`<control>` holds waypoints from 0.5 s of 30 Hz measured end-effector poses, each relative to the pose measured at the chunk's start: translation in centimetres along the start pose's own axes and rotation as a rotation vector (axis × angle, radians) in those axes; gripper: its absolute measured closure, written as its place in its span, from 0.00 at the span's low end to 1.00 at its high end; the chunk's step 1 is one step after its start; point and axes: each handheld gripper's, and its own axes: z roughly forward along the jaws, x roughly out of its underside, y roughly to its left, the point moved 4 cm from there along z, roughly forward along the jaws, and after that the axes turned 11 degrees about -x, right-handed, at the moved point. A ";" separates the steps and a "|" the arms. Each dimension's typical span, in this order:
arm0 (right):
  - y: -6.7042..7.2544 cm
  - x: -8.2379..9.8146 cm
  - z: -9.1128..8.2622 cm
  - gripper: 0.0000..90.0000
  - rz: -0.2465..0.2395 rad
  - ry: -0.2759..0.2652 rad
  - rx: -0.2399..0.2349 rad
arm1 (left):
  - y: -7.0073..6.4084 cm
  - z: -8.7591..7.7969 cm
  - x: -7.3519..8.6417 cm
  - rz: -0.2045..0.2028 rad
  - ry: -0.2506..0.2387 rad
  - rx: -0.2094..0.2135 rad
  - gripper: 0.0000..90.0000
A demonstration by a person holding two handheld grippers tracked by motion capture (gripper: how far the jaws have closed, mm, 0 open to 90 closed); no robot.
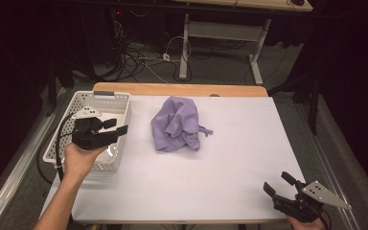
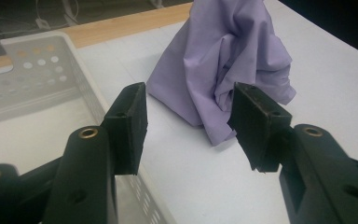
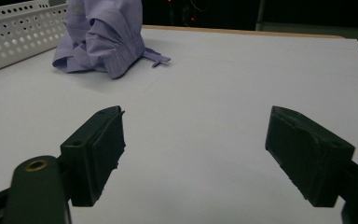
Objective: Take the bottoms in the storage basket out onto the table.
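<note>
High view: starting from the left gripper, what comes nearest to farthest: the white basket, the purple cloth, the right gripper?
1. White basket, directly under the left gripper.
2. Purple cloth, crumpled mid-table.
3. Right gripper, at the near right corner.

**Lighting: bright table, dark surround**

High view: white table (image 1: 211, 158) evenly lit from overhead, room behind falls to near black, corners vignetted. Soft, short shadow under the purple cloth (image 1: 177, 125). No hard glare. Left gripper view: near jaws slightly soft, white basket (image 2: 37, 79) blurred and washed out. Right gripper view: jaws dim, underexposed; cloth sharp enough, background black with tiny red LED specks.
</note>
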 end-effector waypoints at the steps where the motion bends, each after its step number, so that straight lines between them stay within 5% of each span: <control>1: 0.0 0.0 0.0 0.23 0.000 0.000 0.000 | 0.0 -0.1 0.1 0.001 0.000 -0.003 0.50; 15: 0.0 0.0 0.0 0.23 0.000 0.000 0.003 | 0.3 -1.2 1.3 0.006 -0.027 -0.032 0.44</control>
